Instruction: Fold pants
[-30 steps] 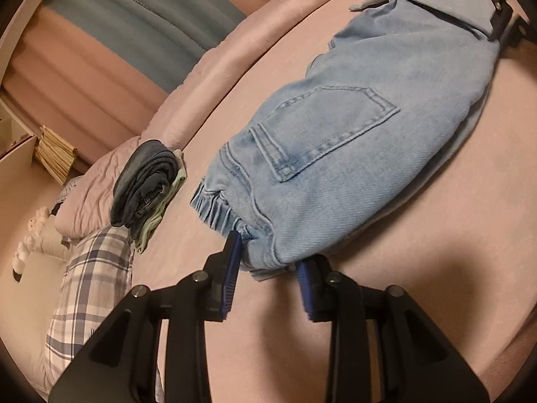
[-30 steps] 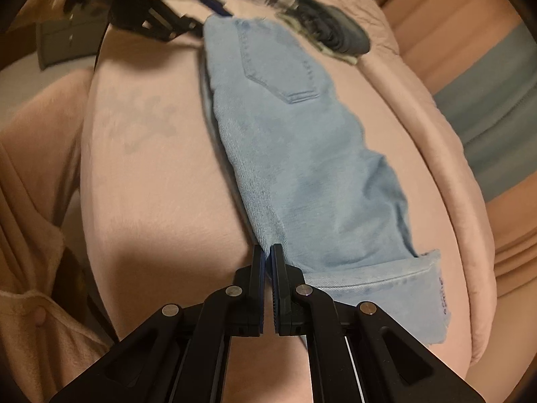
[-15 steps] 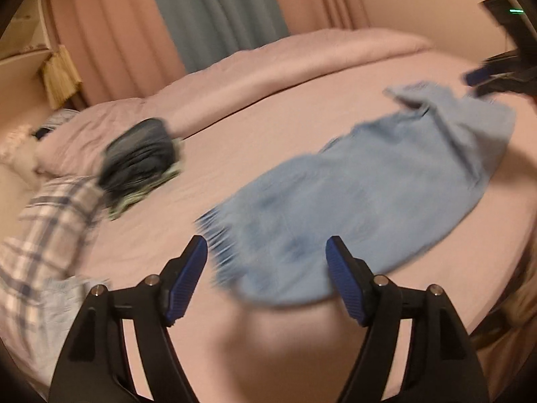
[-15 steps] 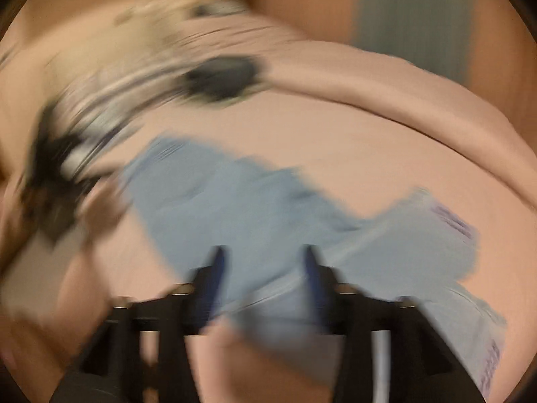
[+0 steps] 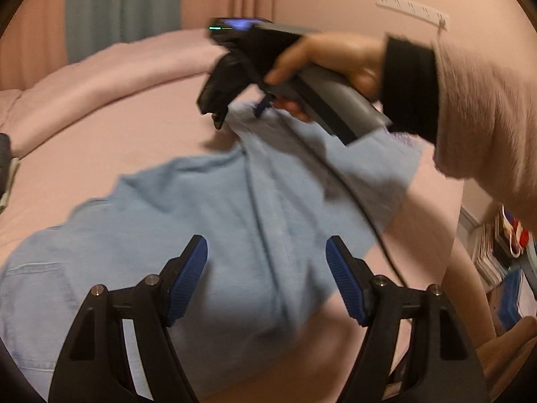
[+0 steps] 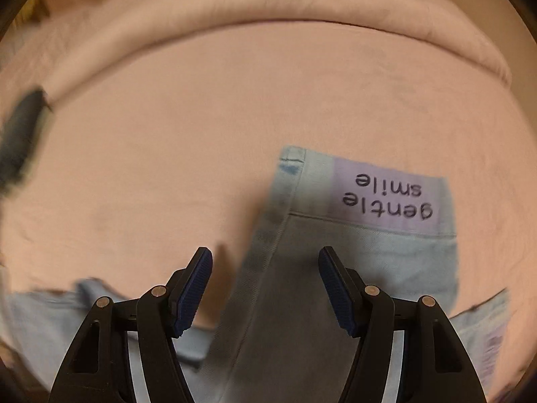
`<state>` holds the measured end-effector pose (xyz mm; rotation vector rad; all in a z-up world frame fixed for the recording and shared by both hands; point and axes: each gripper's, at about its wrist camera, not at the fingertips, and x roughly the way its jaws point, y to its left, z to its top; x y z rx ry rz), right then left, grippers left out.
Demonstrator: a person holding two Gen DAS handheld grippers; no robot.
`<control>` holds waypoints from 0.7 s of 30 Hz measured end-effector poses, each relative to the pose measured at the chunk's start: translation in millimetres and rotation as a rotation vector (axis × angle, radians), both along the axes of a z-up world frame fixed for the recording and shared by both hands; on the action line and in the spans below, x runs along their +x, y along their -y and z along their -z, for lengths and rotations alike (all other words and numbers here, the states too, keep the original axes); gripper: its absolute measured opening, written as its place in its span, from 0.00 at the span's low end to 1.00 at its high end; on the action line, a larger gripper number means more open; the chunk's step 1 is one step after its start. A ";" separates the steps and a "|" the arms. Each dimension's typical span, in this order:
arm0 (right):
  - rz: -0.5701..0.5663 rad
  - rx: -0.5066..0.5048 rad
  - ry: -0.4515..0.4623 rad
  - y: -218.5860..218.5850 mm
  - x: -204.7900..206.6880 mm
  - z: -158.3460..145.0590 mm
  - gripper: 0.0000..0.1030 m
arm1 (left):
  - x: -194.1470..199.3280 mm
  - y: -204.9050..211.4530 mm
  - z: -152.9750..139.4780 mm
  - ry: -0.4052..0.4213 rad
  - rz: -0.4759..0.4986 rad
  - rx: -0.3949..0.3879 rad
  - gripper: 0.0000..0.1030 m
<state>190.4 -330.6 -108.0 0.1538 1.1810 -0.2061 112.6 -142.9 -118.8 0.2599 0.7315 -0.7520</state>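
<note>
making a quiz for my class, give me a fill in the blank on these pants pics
1. The pants are light ____ denim.
2. They lie on a ____ bed cover.
3. The printed label reads "gentle ____".
4. The jaws of the left gripper and right gripper are both ____.

Missing words: blue; pink; smile; open

Pink bed cover (image 5: 141,141), grey-blue curtain (image 5: 120,10), dark folded clothes (image 6: 20,134)
</note>
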 end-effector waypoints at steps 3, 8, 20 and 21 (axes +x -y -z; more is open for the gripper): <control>-0.073 -0.058 -0.024 -9.7 -0.4 8.4 0.07 | -1.1 11.3 9.1 -0.012 0.026 0.036 0.69; -0.014 0.058 0.244 22.6 -50.0 -44.9 0.06 | -7.6 20.0 13.4 0.005 0.058 0.066 0.65; 0.431 0.387 0.561 138.1 -313.7 -2.1 0.06 | -0.8 28.1 20.1 -0.017 0.107 0.112 0.65; 0.467 0.413 0.551 143.1 -319.7 13.2 0.07 | -0.6 26.7 21.0 -0.017 0.100 0.121 0.66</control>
